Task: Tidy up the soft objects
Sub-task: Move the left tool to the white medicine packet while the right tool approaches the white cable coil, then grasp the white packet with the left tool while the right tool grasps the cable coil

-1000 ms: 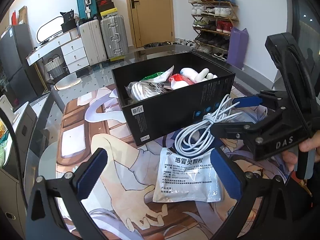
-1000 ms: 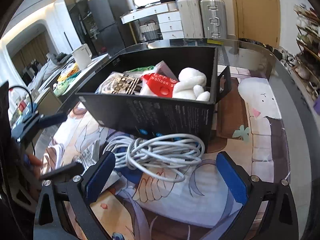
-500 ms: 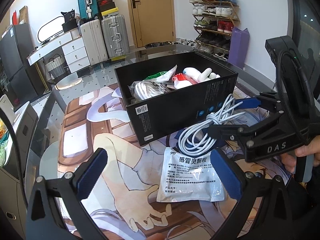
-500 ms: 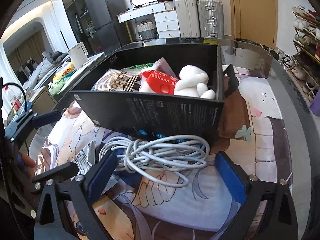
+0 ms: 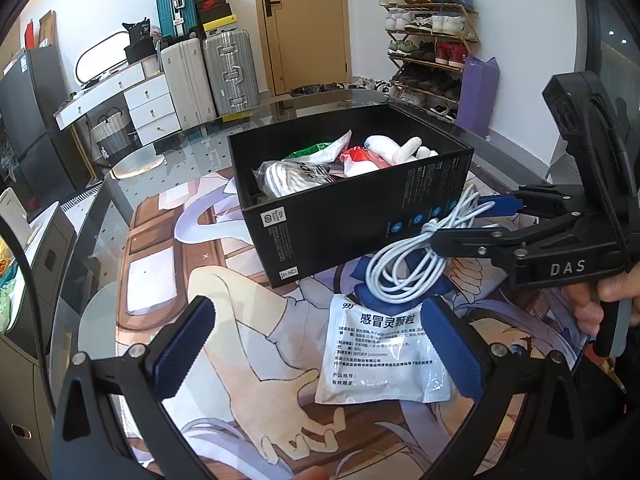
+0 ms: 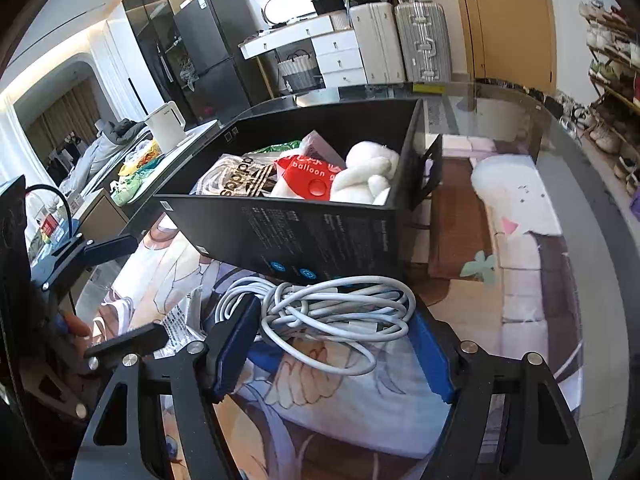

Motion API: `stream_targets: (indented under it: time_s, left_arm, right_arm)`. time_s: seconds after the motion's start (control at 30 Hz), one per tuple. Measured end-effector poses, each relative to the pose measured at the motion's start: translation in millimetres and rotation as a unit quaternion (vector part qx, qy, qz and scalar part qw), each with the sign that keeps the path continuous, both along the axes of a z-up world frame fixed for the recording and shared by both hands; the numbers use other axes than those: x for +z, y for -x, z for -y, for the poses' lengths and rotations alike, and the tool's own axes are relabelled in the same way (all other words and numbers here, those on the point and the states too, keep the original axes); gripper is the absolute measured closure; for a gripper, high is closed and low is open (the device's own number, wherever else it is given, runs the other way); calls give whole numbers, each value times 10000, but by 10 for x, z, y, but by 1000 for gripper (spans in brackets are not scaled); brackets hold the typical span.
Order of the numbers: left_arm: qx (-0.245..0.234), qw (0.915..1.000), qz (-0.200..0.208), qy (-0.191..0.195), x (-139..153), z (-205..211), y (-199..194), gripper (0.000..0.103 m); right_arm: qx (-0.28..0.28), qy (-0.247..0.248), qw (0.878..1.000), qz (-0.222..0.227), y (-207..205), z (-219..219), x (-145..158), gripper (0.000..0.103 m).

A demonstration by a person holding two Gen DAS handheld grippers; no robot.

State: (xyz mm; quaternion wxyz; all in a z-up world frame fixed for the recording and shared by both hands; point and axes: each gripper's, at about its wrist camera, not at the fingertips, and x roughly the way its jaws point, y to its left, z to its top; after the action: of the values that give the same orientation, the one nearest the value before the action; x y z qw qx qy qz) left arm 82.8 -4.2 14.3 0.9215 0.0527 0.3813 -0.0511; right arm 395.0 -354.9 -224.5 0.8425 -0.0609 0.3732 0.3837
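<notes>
White cable coil (image 6: 336,312) lies between the closing right gripper (image 6: 332,352) fingers beside the black box (image 6: 320,236); left gripper (image 5: 320,348) fingers are spread.

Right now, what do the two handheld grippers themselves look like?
Both are black angular frames with silver screws, each carrying two fingers faced with ribbed blue pads. The right gripper shows white "DAS" lettering on its side, a black cable looping over its tall rear housing, and a grey trigger. The left gripper matches it, and a black cable arcs from its body too.
</notes>
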Motion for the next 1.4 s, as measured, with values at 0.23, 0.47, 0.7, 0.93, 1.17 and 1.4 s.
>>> stream_targets:
  time_s: [0.23,0.47,0.7,0.93,1.17,1.4]
  left_arm:
    - [-80,9999,-68,79,2,12,8,0]
    - [-402,9986,-296,165,-60,140,27,0]
    - [-545,9971,-523,98,-175,243,27,0]
    - [-505,9955,-790,147,-269,246,-23,0]
    - [-489,9950,-844,230,-271,227,-46,0]
    - [-486,9950,-846,231,-271,230,-46,0]
  right_arm:
    - [-35,-118,9997,192,25,206,157,32]
    - [25,-113,9997,221,-6,310,256,39]
    - [347,53,9994,-17,-15,356,198,38]
    - [380,106,9991,-180,-23,319,94,22]
    - [242,136,9992,-301,-22,186,-3,20]
    - [167,263,9995,-35,42,89,-32,22]
